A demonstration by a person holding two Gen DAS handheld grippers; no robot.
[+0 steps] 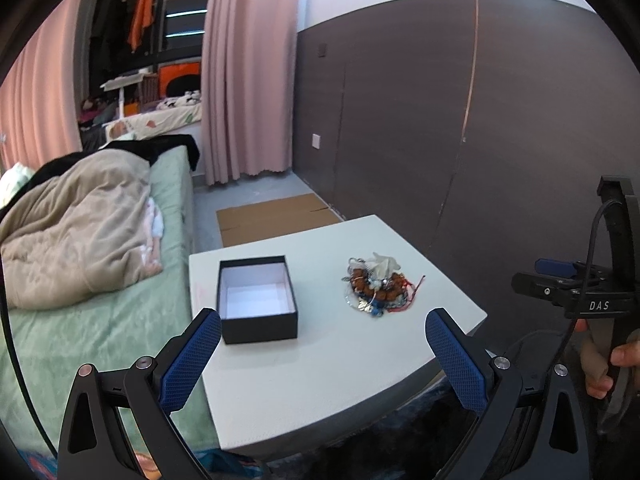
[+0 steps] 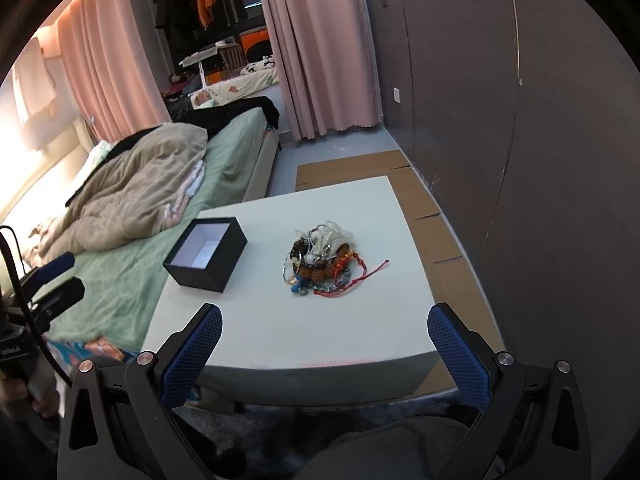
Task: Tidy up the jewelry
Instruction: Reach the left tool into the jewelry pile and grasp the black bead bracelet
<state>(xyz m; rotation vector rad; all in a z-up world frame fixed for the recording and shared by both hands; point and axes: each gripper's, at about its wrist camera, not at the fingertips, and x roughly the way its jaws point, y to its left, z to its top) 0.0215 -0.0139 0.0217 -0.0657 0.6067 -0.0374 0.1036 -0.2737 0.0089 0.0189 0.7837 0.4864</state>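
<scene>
A tangled heap of jewelry [image 1: 376,287] [image 2: 322,261], with brown bead bracelets, silver chains, a red cord and a pale pouch, lies on the white table [image 1: 320,364] [image 2: 320,328]. To its left stands an open black box [image 1: 256,298] [image 2: 206,254] with a white, empty inside. My left gripper [image 1: 323,322] is open, held above the table's near part, box and heap beyond its fingertips. My right gripper [image 2: 325,320] is open too, hovering over the table's front edge short of the heap. Neither holds anything.
A bed [image 1: 100,320] [image 2: 132,272] with green sheet and beige blanket borders the table's left side. Flattened cardboard [image 1: 276,218] [image 2: 424,208] lies on the floor behind and right of the table. A dark panelled wall [image 1: 480,120] runs along the right. A hand [image 1: 600,364] grips the right tool.
</scene>
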